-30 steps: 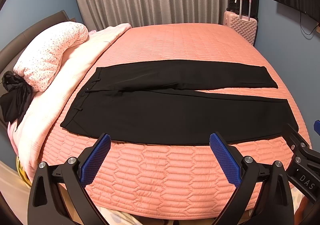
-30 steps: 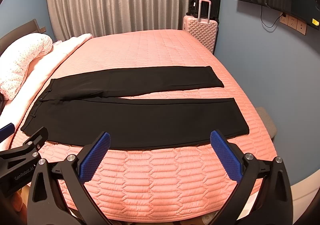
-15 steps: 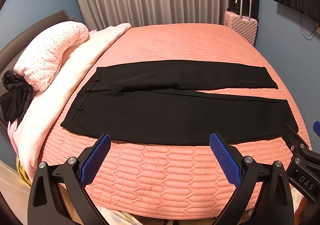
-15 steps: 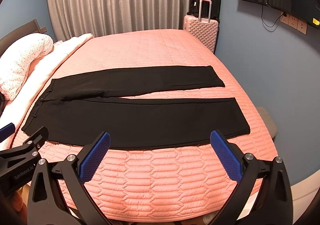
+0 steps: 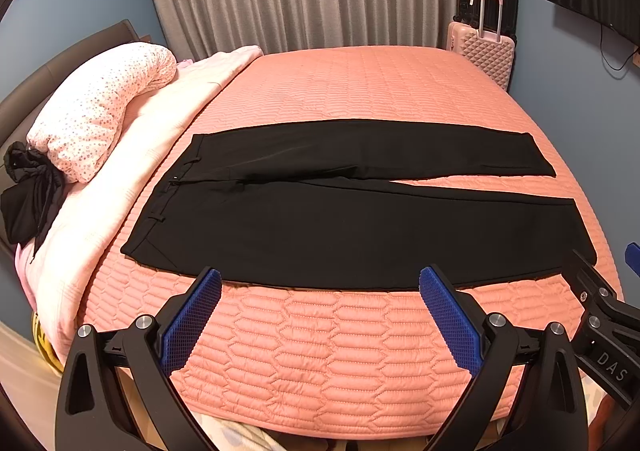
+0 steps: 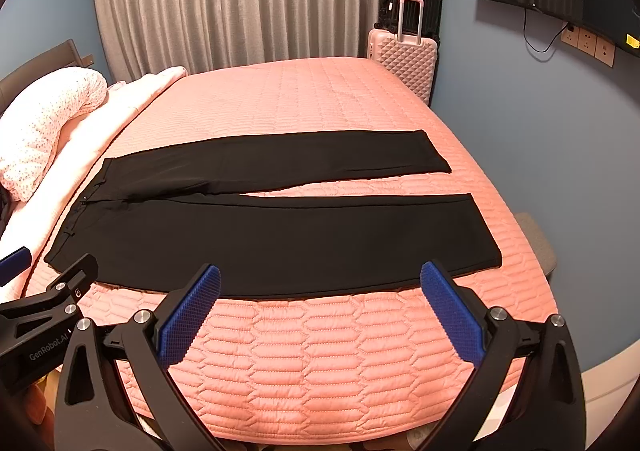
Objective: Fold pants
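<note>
No visible change since the earlier frames. The pants (image 5: 360,219) lie flat and unfolded across the bed (image 5: 360,83), both legs spread apart. The left gripper (image 5: 320,315) and right gripper (image 6: 320,311) hover near the bed's front edge, jaws wide, empty. All folding remains.

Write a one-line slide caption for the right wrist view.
Open right gripper hovers at the near edge of a pink quilted bed, black pants spread flat with legs apart, unfolded.
</note>
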Demonstrator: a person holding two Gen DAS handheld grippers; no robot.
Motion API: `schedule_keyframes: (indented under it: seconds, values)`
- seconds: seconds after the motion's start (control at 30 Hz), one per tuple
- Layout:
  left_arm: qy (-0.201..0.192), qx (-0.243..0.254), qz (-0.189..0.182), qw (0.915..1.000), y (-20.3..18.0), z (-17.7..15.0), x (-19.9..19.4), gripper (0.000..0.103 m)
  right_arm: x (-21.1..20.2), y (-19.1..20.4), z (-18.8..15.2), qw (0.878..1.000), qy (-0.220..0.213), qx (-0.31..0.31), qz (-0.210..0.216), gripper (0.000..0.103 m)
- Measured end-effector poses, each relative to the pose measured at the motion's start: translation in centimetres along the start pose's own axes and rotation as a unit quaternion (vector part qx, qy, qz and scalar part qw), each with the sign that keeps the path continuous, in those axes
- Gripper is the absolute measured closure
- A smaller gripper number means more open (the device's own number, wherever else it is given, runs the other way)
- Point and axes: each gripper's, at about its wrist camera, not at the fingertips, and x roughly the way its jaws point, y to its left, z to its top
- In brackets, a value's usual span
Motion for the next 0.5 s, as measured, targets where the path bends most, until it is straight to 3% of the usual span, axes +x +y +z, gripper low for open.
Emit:
schedule_keyframes:
  seconds: [0.33, 0.5]
  values:
    - [0.001, -0.001, 0.003, 1.0000, -0.1, -0.1, 0.1, 0.005, 0.2, 0.0, -0.1, 1.000, 0.004, 0.001, 0.007, 0.005]
    - [0.006, 0.004, 0.003, 1.0000, -0.4, -0.4, 0.7, 0.005, 1.1, -0.6, 0.2, 0.999, 0.014, -0.002, 0.042, 0.005]
